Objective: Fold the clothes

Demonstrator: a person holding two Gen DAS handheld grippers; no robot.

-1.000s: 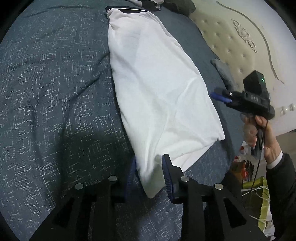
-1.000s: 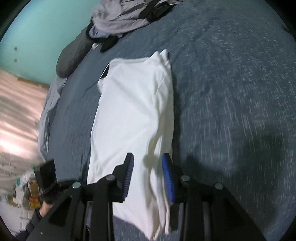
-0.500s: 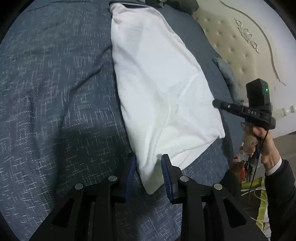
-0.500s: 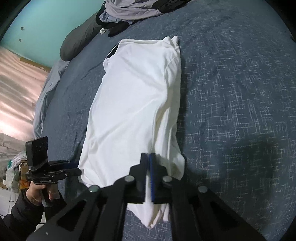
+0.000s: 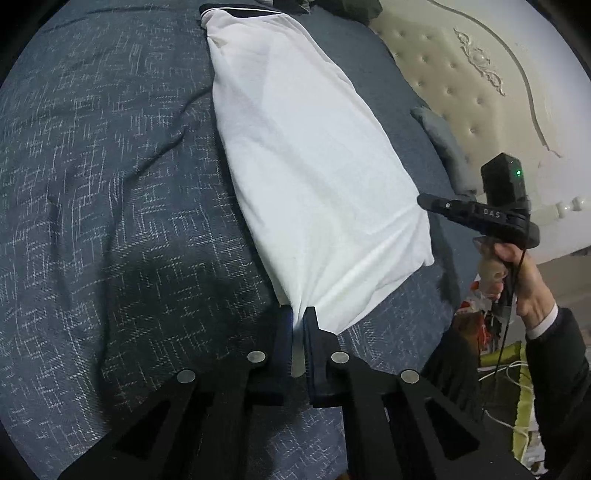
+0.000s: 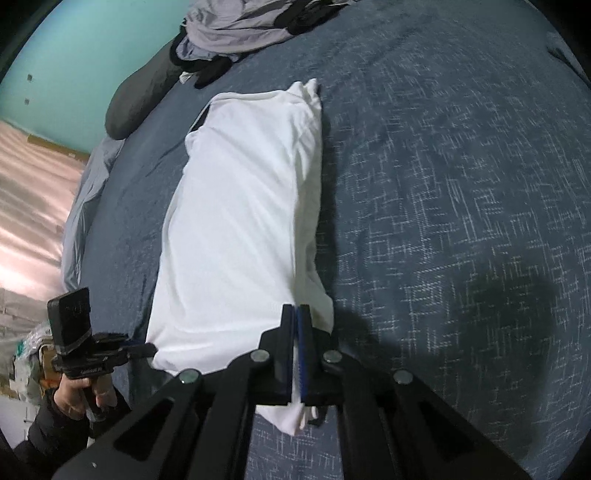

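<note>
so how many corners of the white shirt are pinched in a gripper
2: left gripper shut on one near corner of the white shirt, right gripper on the other. Far corners lie free.

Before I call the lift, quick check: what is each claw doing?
Left claw: closed on a near corner of the white shirt.
Right claw: closed on the shirt's other near corner.

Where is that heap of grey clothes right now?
The grey clothes heap sits at the far end of the bed in the right wrist view, beyond the white shirt, beside a dark pillow.
</note>
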